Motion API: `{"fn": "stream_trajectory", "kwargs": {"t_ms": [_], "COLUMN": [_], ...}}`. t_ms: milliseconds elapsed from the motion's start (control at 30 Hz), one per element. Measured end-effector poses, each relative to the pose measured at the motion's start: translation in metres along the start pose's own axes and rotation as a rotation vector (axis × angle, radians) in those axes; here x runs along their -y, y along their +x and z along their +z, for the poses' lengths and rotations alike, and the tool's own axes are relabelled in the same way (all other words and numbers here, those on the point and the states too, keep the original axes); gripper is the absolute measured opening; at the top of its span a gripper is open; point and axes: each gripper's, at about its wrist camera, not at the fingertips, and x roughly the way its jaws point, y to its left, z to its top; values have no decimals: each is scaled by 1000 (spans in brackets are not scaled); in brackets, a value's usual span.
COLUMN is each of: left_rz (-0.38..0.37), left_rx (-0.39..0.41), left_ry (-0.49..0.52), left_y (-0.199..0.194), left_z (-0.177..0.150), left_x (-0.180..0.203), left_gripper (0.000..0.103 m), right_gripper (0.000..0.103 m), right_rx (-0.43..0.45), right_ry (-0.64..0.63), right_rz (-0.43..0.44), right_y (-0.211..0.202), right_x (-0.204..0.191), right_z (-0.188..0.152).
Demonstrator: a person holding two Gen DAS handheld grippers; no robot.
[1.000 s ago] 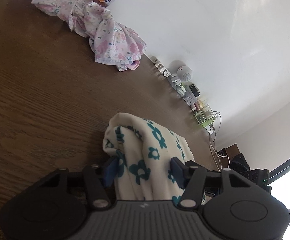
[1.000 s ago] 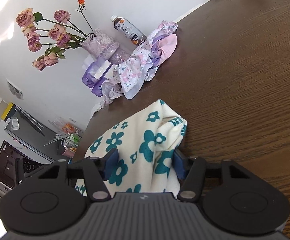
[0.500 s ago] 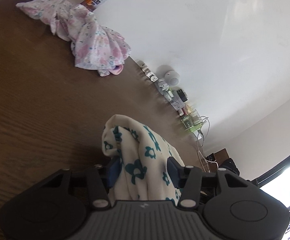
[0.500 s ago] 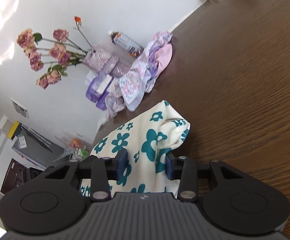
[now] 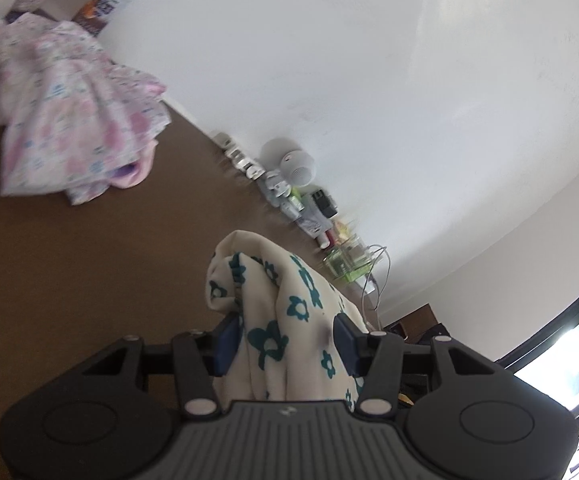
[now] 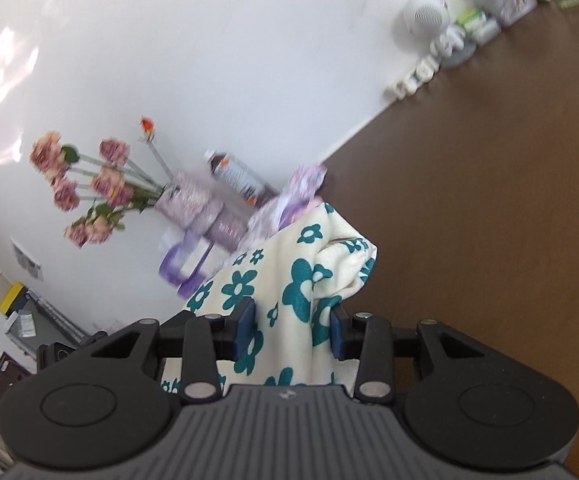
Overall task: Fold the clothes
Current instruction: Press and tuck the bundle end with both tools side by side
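Observation:
A cream garment with teal flowers [image 5: 273,304] bunches up between the blue pads of my left gripper [image 5: 285,340], which is shut on it. The same cream flowered garment [image 6: 289,276] fills the jaws of my right gripper [image 6: 293,324], also shut on it. Both ends are held up above the brown wooden table [image 5: 69,264]. A crumpled pink floral garment [image 5: 69,120] lies on the table at the upper left of the left wrist view; in the right wrist view the pink floral garment [image 6: 293,192] peeks out behind the held cloth.
Against the white wall stand small bottles and a white round device [image 5: 293,164], a vase of dried pink roses [image 6: 89,188], a drink bottle [image 6: 237,180] and purple tissue packs [image 6: 193,248]. The brown table [image 6: 489,220] stretches right.
Both grippers have risen and tilted upward with the cream garment, so more wall shows. The pink garment has slid toward the left edge of the left view.

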Motion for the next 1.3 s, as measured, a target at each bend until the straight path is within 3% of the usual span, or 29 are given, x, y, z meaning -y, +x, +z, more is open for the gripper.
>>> {"fn": "stream_trajectory", "kwargs": {"t_ms": [233, 533, 667, 867, 1300], "left_rz": [-9, 39, 68, 117, 122], "left_rx": [64, 136, 146, 129, 103], "left_ry": [14, -56, -110, -89, 4], "left_y": [70, 157, 187, 219, 235], "left_z": [63, 127, 139, 143, 144], "left_x": [12, -38, -73, -97, -98], "left_gripper": [48, 48, 48, 48, 49], "right_gripper": [37, 37, 37, 37, 41], "right_rx": [49, 20, -10, -41, -23], "right_ry": [-36, 32, 59, 91, 41], "right_rz": [-41, -49, -61, -85, -121], "right_y": [17, 114, 159, 198, 203], "right_x": [6, 63, 92, 125, 127], "right_z": [77, 159, 167, 171, 185]}}
